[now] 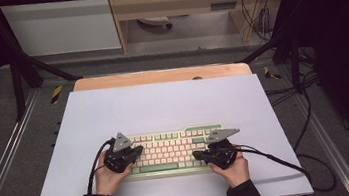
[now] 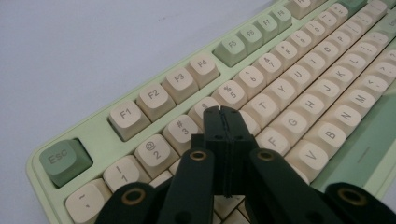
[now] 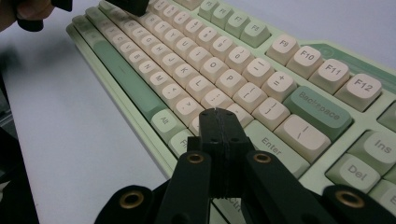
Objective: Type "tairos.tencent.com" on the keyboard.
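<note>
White tabletop (image 1: 163,104) carries a green-and-cream mechanical keyboard (image 1: 171,151) near its front edge. Left gripper (image 2: 220,112), jaws clenched empty, hovers over the number row; right gripper (image 3: 215,114), likewise clenched, hangs above keys beside Enter (image 3: 271,145).

White sheet-covered table top (image 1: 163,104): bare on the far side of the pale green keyboard with cream keycaps (image 1: 171,151), and along both its short ends. Passage open there.

The near strip between keyboard and table edge is taken at both ends by the person's hands. The left black two-jaw gripper (image 2: 221,111), jaws pressed together, sits over the number and upper letter rows; the right black two-jaw gripper (image 3: 216,112), jaws likewise together, is over the keys by Enter. The middle letter keys between them are uncovered. Black cables (image 1: 281,163) trail off the right table edge.
</note>
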Motion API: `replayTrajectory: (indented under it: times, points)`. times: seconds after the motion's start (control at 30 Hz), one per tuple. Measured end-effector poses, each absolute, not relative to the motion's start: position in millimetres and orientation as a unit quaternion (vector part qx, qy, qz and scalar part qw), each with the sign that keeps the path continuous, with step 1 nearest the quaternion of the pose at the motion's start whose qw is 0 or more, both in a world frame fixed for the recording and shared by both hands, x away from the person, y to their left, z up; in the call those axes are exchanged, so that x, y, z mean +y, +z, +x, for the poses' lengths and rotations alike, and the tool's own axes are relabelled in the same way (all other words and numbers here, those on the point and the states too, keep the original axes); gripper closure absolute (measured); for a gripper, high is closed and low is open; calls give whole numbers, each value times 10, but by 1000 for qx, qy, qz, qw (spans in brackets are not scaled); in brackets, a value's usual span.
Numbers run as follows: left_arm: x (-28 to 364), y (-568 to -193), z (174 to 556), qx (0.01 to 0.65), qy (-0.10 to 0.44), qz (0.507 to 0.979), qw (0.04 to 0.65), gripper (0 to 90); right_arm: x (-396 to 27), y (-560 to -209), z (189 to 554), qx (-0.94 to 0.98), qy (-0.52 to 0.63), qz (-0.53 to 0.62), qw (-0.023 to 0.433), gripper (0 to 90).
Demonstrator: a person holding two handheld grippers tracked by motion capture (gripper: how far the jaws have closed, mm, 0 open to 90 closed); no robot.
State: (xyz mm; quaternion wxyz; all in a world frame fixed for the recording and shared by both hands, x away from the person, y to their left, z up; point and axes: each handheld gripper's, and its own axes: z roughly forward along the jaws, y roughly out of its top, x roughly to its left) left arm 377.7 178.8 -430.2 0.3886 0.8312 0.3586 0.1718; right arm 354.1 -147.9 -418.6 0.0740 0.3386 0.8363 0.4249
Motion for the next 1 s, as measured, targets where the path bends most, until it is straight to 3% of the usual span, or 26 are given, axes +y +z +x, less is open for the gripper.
replayTrajectory:
  times: [1.0]
  points:
    - [1926, -4213, 3592, 346, 163, 827, 412, 899, -1452, -4133, 3526, 831, 436, 338, 74, 900]
